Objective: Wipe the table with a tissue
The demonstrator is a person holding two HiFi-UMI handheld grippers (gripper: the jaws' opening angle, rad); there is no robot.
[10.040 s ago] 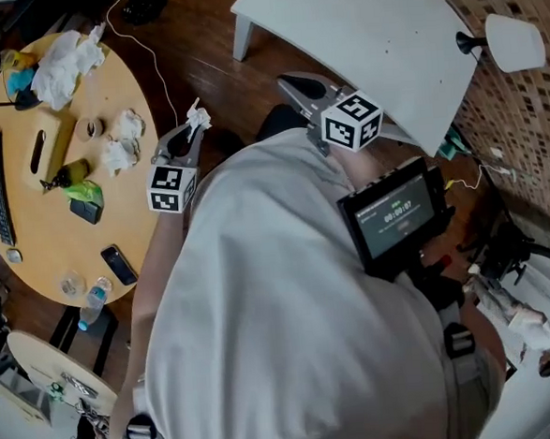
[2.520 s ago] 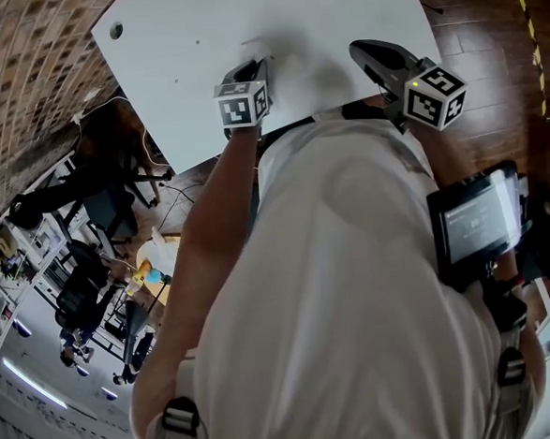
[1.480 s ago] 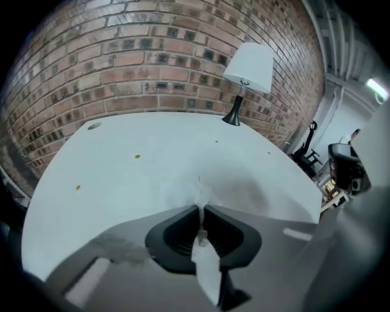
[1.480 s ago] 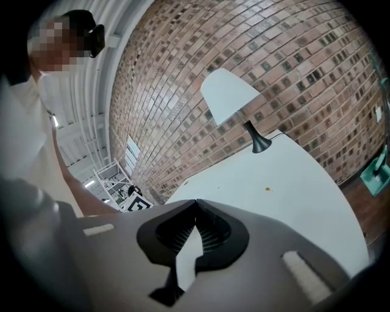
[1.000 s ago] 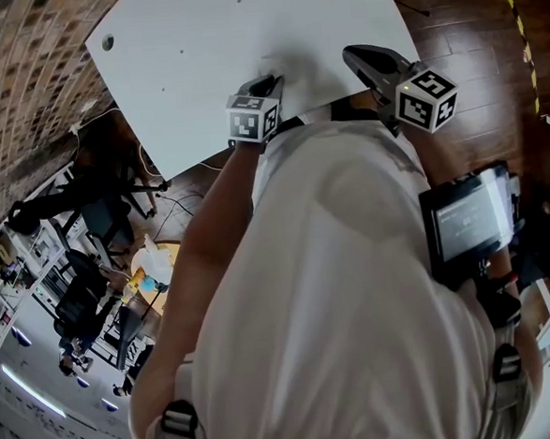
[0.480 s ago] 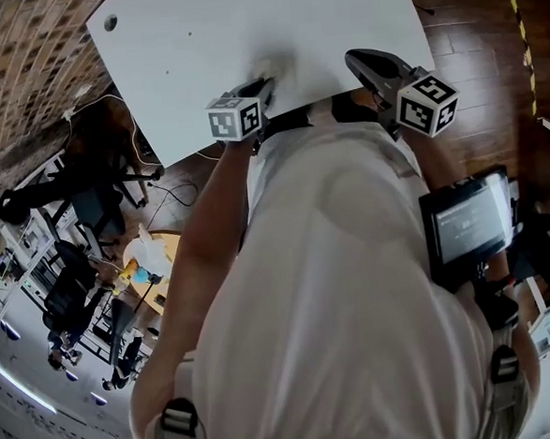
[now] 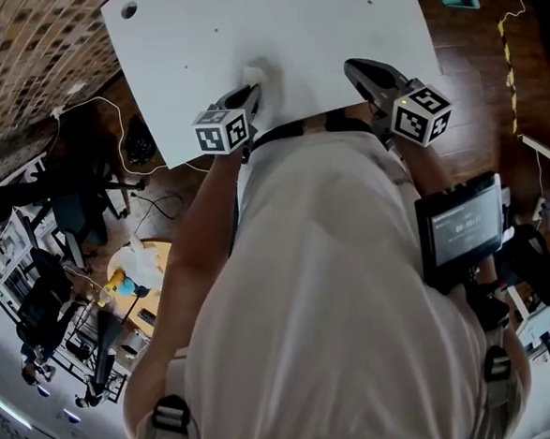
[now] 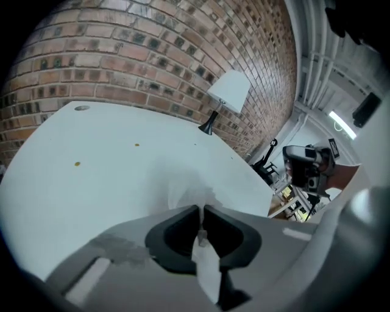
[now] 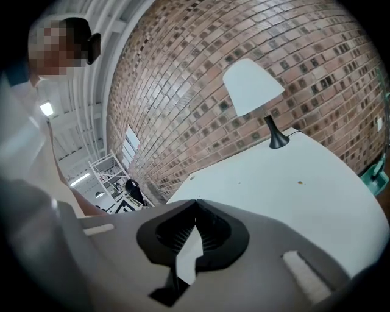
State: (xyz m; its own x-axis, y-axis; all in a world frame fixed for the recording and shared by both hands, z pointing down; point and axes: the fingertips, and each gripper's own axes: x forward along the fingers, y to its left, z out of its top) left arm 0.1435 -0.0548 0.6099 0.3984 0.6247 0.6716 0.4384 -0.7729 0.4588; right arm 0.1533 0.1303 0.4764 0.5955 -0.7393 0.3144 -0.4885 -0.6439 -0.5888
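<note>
The white table [image 7: 336, 22] fills the top of the head view. A crumpled white tissue [image 7: 254, 75] lies on it near the front edge, and my left gripper [image 7: 250, 92] is shut on it. In the left gripper view the tissue [image 8: 186, 187] bunches just beyond my left gripper [image 8: 200, 211], with a strip pinched between the pads. Small brown specks [image 8: 77, 164] dot the tabletop [image 8: 91, 195]. My right gripper [image 7: 354, 68] hovers over the table's front right part. In the right gripper view, the right gripper [image 9: 195, 202] is shut with nothing held.
A white lamp [image 8: 228, 91] on a black stem stands at the table's far edge by the brick wall [image 9: 244, 36]. The table has a round hole [image 7: 129, 8] at one corner. A cluttered round wooden table [image 7: 133, 271] and cables lie on the floor at left. A screen device [image 7: 459, 229] hangs at the person's waist.
My left gripper has slid the tissue leftward and nearer the table's front edge. The right gripper has shifted a little along the table. Both stay shut.
</note>
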